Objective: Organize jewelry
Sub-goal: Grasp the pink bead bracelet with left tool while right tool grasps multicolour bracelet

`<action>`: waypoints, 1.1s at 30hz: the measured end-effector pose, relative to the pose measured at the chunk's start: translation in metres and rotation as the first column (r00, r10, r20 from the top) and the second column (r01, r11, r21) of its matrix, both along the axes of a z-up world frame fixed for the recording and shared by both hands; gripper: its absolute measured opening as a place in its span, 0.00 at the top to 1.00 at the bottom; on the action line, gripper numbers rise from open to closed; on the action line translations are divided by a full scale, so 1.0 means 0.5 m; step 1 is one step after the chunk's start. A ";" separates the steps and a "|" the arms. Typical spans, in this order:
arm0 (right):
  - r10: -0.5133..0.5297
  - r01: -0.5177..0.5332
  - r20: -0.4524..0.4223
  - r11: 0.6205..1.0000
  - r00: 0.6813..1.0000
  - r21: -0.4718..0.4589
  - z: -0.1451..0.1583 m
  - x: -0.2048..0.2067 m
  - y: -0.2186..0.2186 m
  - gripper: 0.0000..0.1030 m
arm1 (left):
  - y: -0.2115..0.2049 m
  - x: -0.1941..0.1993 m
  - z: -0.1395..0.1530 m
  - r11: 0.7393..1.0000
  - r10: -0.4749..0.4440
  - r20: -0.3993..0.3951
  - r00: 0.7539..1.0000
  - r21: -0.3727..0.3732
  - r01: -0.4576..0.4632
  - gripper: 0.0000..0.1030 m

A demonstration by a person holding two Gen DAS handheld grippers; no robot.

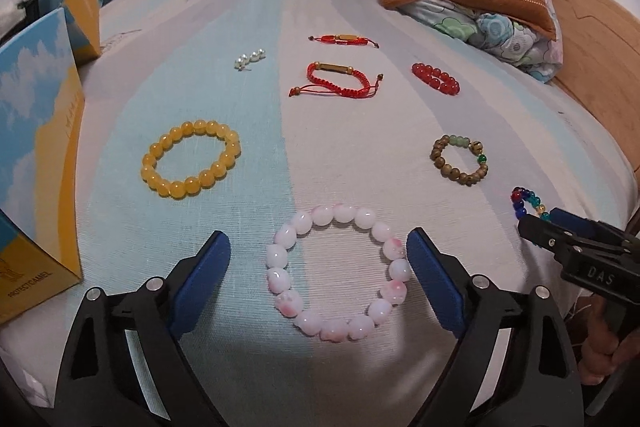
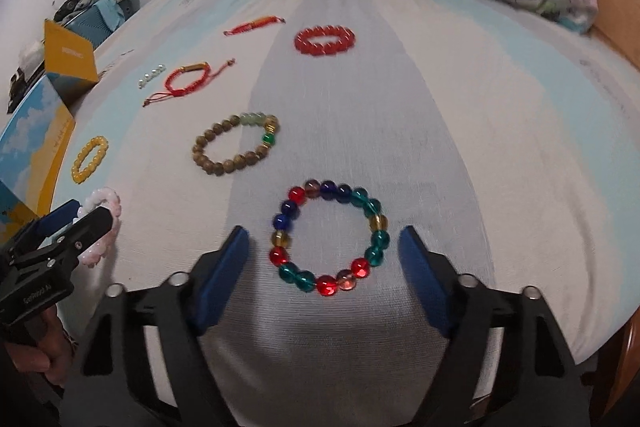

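On the bed point(image 1: 360, 155), left gripper point(image 1: 319, 255) jaws stand apart around pink bracelet point(image 1: 338, 277); right gripper point(image 2: 323, 251) jaws apart around multicoloured bracelet point(image 2: 330, 239).

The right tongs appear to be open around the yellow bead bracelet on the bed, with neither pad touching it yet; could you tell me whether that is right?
Not quite: the right tongs are open around the multicoloured bead bracelet, as the right wrist view shows. The yellow bead bracelet lies far off, near the boxes. Neither pad touches it yet.

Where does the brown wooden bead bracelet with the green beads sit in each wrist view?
Left wrist view: brown bead bracelet lies at mid-right, beyond the right claw.
Right wrist view: it lies left of centre, beyond the multicoloured bracelet.
Shared landmark: red bead bracelet, farther up the bed.
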State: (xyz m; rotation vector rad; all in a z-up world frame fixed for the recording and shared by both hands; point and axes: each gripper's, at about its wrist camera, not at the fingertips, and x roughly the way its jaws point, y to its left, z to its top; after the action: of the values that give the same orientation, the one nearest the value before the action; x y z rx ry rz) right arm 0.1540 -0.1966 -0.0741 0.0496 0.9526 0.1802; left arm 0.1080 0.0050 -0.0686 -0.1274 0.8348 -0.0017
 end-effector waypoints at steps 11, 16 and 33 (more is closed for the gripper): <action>-0.029 0.029 -0.020 1.000 0.999 -0.002 -0.010 0.003 -0.014 0.54 | 0.000 -0.003 -0.006 1.000 0.000 -0.021 1.000 0.027 0.001 0.52; -0.035 0.035 -0.014 0.999 0.999 0.011 -0.008 0.003 -0.020 0.82 | 0.015 -0.005 -0.002 1.000 -0.006 -0.029 1.000 -0.030 0.005 0.91; 0.014 -0.016 0.099 1.000 0.995 0.021 0.034 -0.025 -0.005 0.82 | 0.023 -0.041 0.029 1.000 0.005 -0.023 1.000 0.008 -0.005 0.91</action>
State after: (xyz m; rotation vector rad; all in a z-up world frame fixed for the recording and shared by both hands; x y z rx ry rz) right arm 0.1414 -0.1991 -0.0573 0.0532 0.8525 0.2056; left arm 0.0876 0.0164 -0.0543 -0.1225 0.8574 0.0080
